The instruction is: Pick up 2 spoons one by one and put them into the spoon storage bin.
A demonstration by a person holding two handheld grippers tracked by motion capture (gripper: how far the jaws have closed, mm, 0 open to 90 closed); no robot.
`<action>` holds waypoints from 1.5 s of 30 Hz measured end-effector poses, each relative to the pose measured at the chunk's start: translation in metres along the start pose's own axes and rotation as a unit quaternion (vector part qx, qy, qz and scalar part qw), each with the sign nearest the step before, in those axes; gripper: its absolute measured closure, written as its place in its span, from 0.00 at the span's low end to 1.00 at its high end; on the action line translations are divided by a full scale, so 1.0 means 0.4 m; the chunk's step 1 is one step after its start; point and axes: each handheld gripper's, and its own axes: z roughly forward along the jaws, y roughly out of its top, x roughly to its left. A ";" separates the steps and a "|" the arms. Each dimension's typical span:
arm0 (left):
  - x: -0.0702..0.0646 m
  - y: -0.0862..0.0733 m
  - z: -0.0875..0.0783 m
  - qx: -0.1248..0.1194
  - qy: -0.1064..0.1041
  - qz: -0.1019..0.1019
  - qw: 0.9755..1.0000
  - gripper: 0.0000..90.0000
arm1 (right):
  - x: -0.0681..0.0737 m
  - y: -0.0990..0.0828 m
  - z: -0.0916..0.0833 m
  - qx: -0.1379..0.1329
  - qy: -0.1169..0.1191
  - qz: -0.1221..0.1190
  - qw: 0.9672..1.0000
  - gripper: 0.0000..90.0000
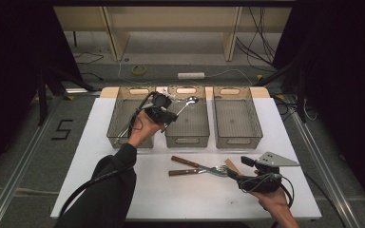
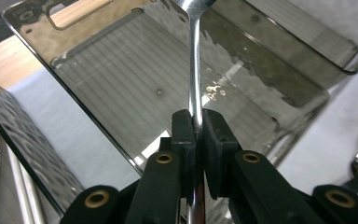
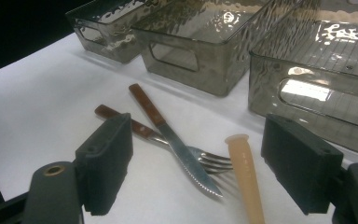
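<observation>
White surface [image 1: 123,199] carries three smoked-plastic bins in a row. Left forearm reaches forward from the bottom edge, hand raised over the gap between left bin [image 1: 123,118] and middle bin [image 1: 186,124]. Left tongs [image 1: 170,117] clenched on a spoon [image 1: 188,102] handle, bowl over the middle bin. Right hand rests low near the front edge; right tongs [image 3: 198,163] released, jaws wide, facing knife [image 3: 168,135], fork [image 3: 205,161] and a beige handle [image 3: 244,177].
</observation>
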 end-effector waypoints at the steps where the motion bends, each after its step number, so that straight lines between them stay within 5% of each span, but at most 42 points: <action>1: 0.003 0.004 0.003 -0.001 -0.007 -0.005 1.000 0.93 | 0.000 0.000 0.000 0.000 0.000 0.000 1.000 0.29; 33: 0.013 0.037 0.109 0.001 -0.002 -0.051 0.999 0.91 | -0.002 -0.001 0.000 0.000 0.005 0.002 1.000 0.29; 45: 0.013 0.034 0.075 0.010 -0.025 -0.064 0.998 0.61 | -0.006 -0.001 -0.001 0.000 0.005 0.000 1.000 0.29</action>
